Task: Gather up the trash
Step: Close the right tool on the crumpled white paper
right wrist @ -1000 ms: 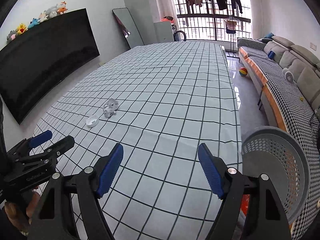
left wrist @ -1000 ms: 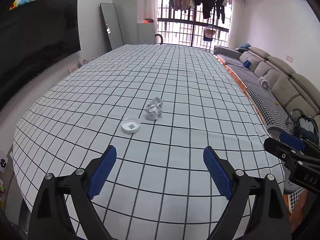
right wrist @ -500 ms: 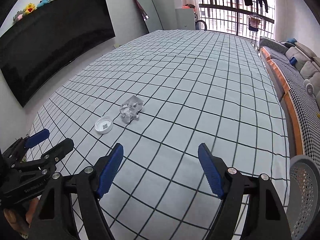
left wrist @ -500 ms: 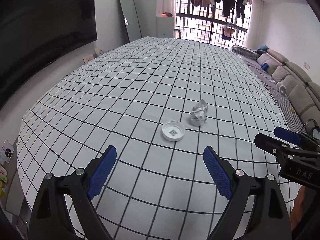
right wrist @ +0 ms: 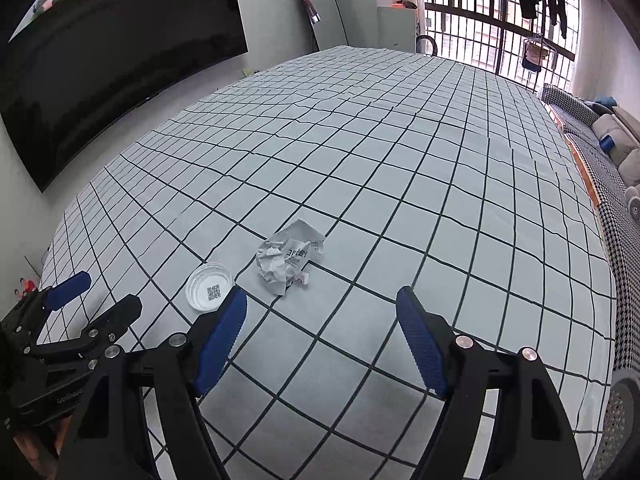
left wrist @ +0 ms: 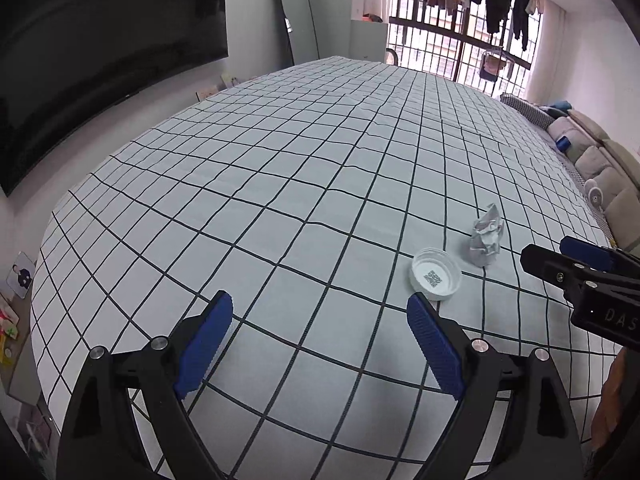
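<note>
A crumpled white paper wrapper (right wrist: 289,258) lies on the checked tablecloth (right wrist: 400,184), with a small white plastic lid (right wrist: 209,287) bearing a QR code just to its left. In the left wrist view the lid (left wrist: 436,274) and the wrapper (left wrist: 486,238) sit ahead and right of my left gripper (left wrist: 320,312), which is open and empty above the cloth. My right gripper (right wrist: 322,308) is open too, with nothing between its blue pads; the wrapper lies a little beyond its left finger (right wrist: 224,328). Each gripper shows at the edge of the other's view.
A grey perforated basket (right wrist: 624,412) peeks in past the table's right edge. A sofa (left wrist: 592,152) runs along the right side, and a dark curved screen (right wrist: 112,64) hangs on the left wall. A mirror and a barred window stand at the far end.
Both grippers have swung left and sunk toward the table; the lid and wrapper now look nearer and larger. The basket has slid almost out of the right wrist view. The jaws have not changed.
</note>
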Tool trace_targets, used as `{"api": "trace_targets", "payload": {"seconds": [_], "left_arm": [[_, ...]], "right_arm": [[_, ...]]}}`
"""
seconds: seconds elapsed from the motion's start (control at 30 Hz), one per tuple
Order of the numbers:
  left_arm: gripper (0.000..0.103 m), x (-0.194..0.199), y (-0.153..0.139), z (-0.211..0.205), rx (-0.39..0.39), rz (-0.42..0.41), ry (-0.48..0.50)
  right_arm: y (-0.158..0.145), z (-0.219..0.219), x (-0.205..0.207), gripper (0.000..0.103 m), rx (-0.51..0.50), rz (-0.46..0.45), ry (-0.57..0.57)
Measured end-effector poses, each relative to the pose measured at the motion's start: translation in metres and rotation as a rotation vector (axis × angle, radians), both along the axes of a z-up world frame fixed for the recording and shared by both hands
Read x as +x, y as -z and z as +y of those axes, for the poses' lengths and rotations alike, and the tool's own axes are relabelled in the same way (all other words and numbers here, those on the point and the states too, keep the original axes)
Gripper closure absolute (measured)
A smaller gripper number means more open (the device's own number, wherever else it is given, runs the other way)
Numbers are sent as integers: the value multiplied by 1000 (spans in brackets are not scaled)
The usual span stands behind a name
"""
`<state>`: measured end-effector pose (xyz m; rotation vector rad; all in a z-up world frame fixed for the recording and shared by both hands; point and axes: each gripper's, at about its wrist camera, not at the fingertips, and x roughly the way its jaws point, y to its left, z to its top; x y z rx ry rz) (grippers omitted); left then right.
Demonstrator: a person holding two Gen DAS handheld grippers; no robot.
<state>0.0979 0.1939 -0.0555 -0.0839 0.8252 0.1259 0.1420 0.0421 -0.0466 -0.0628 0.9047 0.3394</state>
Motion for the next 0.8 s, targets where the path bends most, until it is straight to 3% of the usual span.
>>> {"api": "trace_targets", "payload": {"seconds": [0.6, 0.67, 0.7, 0.8], "left_arm": [[13, 4, 8, 4, -11, 3, -23], [13, 4, 8, 4, -12, 4, -23], [13, 4, 8, 4, -12, 3, -23], [13, 4, 8, 4, -9, 3, -21]], "right_arm": [[29, 34, 35, 30, -70, 27, -25], [31, 39, 34, 38, -85, 25, -31], [32, 41, 33, 49, -89, 32, -39], [32, 42, 31, 69, -109, 26, -58]]}}
